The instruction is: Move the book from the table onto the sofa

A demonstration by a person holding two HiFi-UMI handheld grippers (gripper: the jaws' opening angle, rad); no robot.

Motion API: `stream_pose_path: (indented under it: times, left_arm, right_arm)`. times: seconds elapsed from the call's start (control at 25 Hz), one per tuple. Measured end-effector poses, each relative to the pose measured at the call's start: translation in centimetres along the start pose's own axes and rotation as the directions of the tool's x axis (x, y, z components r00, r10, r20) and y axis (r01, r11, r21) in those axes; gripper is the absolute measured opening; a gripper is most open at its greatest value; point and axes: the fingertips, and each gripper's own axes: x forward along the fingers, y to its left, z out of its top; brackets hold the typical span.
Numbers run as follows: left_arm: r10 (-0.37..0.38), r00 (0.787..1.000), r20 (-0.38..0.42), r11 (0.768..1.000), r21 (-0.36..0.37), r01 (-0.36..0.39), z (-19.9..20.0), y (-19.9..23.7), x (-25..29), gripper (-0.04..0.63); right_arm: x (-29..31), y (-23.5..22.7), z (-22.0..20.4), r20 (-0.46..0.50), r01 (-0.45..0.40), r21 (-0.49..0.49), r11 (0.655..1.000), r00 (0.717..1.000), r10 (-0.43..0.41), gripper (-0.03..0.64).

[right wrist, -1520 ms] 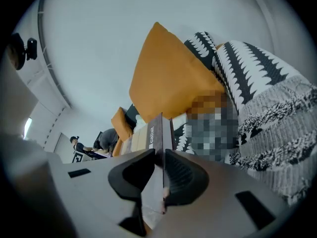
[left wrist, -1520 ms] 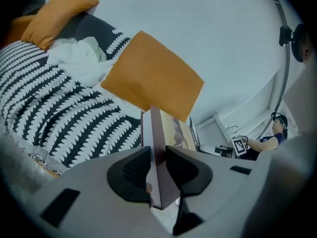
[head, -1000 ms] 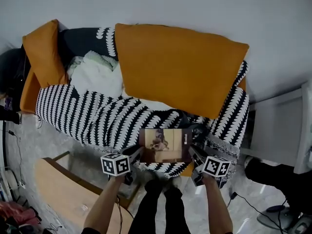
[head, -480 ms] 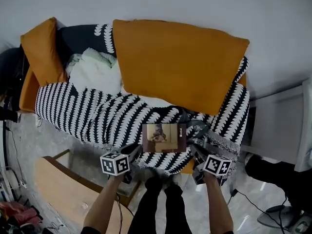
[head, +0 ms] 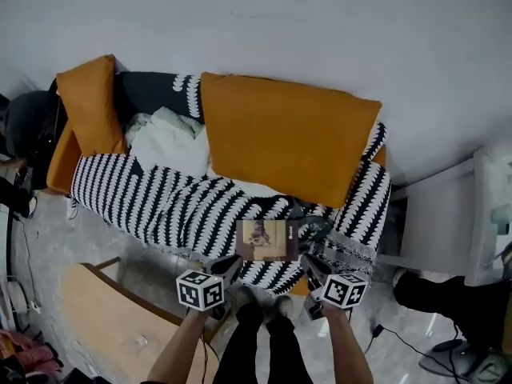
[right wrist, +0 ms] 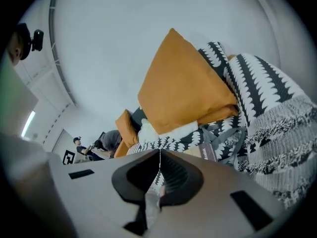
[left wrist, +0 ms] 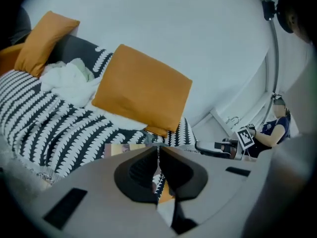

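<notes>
The left gripper (head: 231, 262) has just been closing its jaws. In the left gripper view the tips meet, with nothing between them. The right gripper (head: 309, 264) has done the same: its jaws have just been closing, and its own view shows them pressed together along a thin line, empty.

Just ahead of both sets of tips, in the space between the two grippers, lies the book (head: 266, 240). It rests flat, cover up, on the striped throw (head: 152, 206) that covers the seat of the sofa (head: 382, 157), near the seat's front edge. Neither gripper touches it.

The book's long axis runs crosswise, from one gripper toward the other, and not away from them. One short edge is ahead and to the right of the left gripper's tips. The other, with the dark spine band, is ahead and to the left of the right gripper's tips. Neither hand looks clearly nearer, as each sits just off its own near corner of the book.

Farther ahead, beyond the book, the orange cushion (head: 288, 138) leans against the sofa back. The table (head: 112, 326) is behind and to the left of the left gripper, well apart from the book.

Judging from this layout, the placing looks done. Any correction would mean reaching forward again from both sides at once.
</notes>
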Motion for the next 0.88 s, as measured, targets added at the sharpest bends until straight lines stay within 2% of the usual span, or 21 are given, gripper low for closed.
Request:
stream_pose_path:
  times: [0.28,0.52,0.88]
  left_arm:
    - [-0.034,0.997,0.069,0.992,0.127,0.025,3.3,-8.9,-5.5,0.015]
    - [-0.05,0.988,0.149,0.972,0.233,0.014,6.0,-15.4,-10.2,0.015]
    - [-0.065,0.962,0.264,0.948,0.317,-0.023,8.0,-22.0,-16.5,0.015]
  right_arm:
    - [-5.7,9.0,2.0,0.053,-0.072,-0.098,0.993,0.996,0.078,0.023]
    - [-10.2,16.2,3.8,0.094,-0.115,-0.232,0.966,0.986,0.14,0.023]
    - [-16.1,23.3,5.5,0.146,-0.169,-0.342,0.924,0.962,0.23,0.023]
